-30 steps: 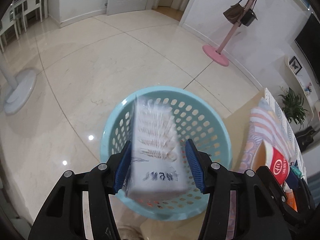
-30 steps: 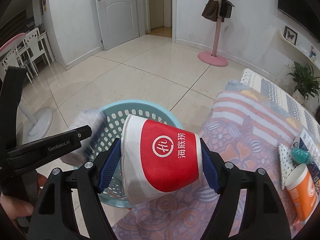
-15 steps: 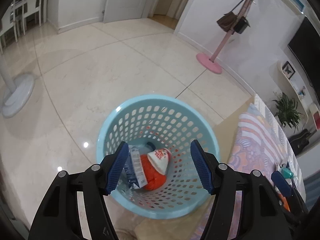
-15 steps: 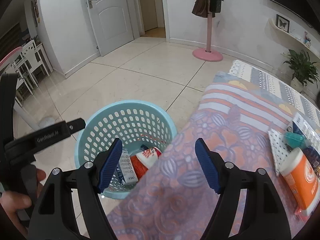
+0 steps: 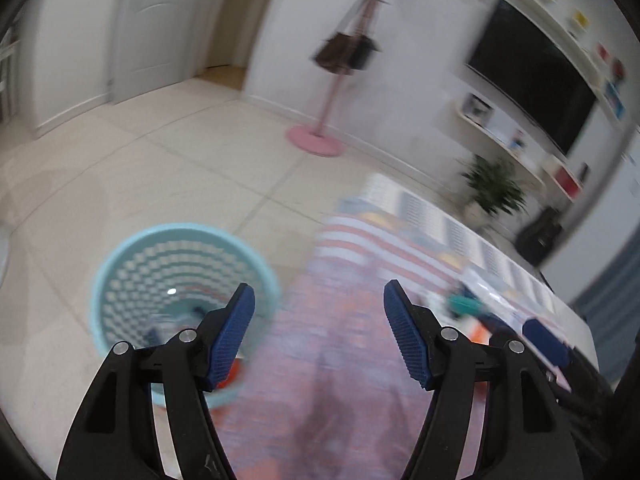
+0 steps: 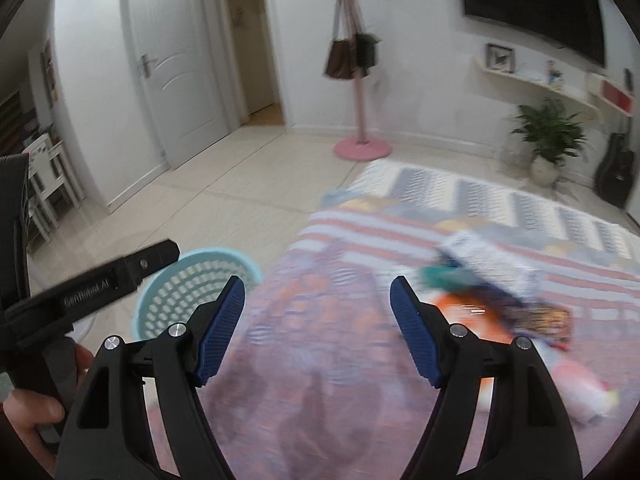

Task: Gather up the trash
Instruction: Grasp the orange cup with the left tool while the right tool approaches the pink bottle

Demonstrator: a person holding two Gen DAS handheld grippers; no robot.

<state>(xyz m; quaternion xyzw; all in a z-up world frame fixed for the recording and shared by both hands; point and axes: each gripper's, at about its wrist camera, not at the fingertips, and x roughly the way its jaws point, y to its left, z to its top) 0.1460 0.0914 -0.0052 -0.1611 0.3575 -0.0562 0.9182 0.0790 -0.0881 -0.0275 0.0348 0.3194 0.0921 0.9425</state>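
**Both hands free above the patterned cloth**

The left hand-held gripper (image 5: 319, 306) hangs with its blue-padded jaws spread and nothing between them; the right hand-held gripper (image 6: 317, 300) is likewise spread wide and bare. Both hover over a bench draped in a pink-and-striped patterned cloth (image 6: 340, 352). The round pale-blue perforated plastic basket (image 5: 120, 264) stands on the tiled floor beside the bench, with blurred trash in its bottom. More blurred litter, an orange-and-white container (image 6: 460, 304) among it, lies on the cloth at right.
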